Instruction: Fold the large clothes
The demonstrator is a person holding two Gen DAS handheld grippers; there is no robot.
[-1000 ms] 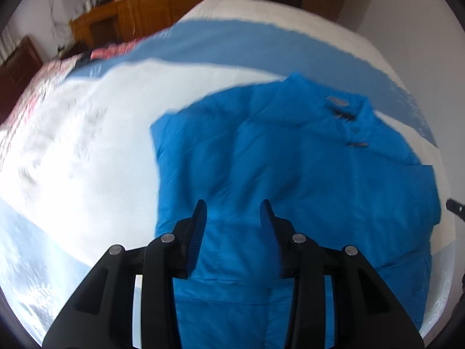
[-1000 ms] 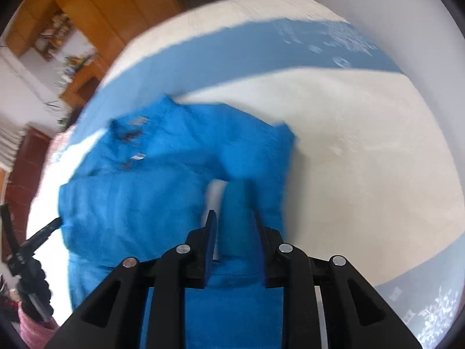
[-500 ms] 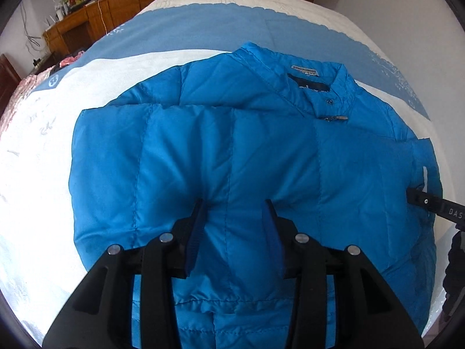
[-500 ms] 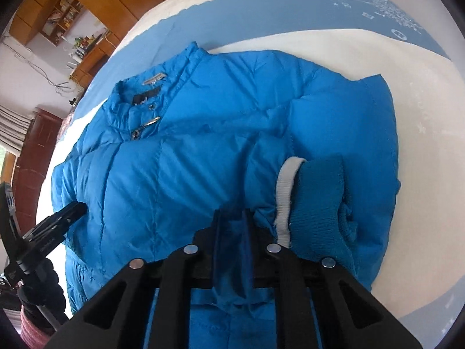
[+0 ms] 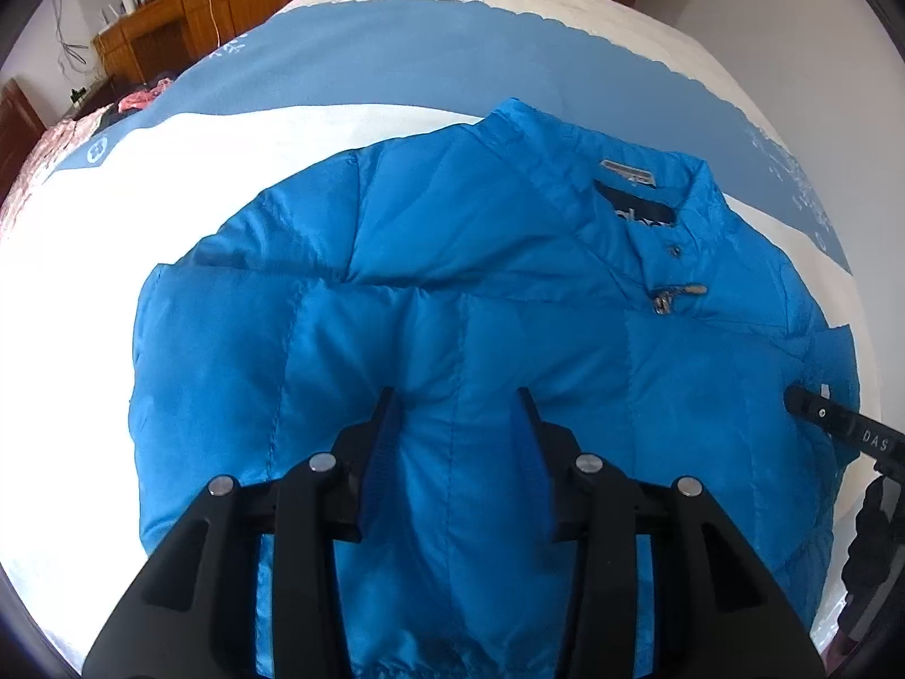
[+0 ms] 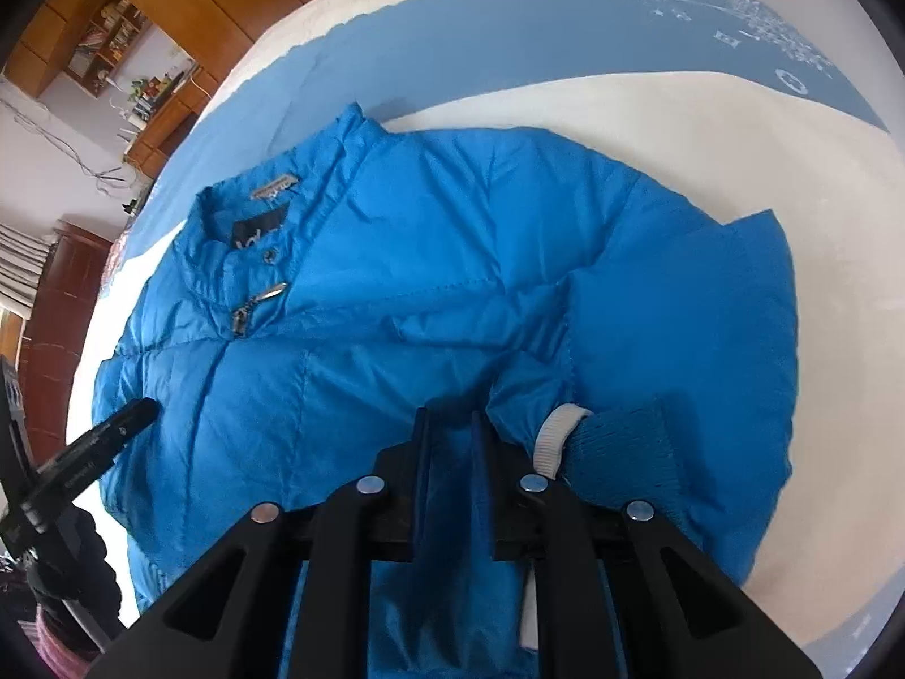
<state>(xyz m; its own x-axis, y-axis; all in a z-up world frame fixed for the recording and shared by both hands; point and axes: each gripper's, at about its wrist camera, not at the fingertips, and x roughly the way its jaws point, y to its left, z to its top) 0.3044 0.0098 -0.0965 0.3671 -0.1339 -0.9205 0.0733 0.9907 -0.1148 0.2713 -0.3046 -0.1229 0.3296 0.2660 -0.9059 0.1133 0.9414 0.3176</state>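
A bright blue puffer jacket (image 5: 452, 311) lies on the bed, collar at the far side, sleeves folded in over the body. It also shows in the right wrist view (image 6: 396, 294). My left gripper (image 5: 457, 396) is open, its fingers low over the jacket's lower front with fabric between them. My right gripper (image 6: 449, 421) is shut on a fold of the jacket fabric beside a knit cuff (image 6: 616, 452) with a white lining. The right gripper's finger shows at the right edge of the left wrist view (image 5: 820, 413). The left gripper's finger shows in the right wrist view (image 6: 113, 430).
The bed cover (image 5: 141, 215) is white with a blue band (image 5: 396, 56). Wooden cabinets and a desk (image 5: 169, 28) stand beyond the bed's far left. A white wall (image 5: 763, 11) runs along the right side. A dark wooden headboard (image 6: 62, 311) is at left.
Both grippers have settled lower and steadier over the jacket. The right gripper has stayed shut on the fabric, and the cuff has shifted to its right. The left gripper stays open.
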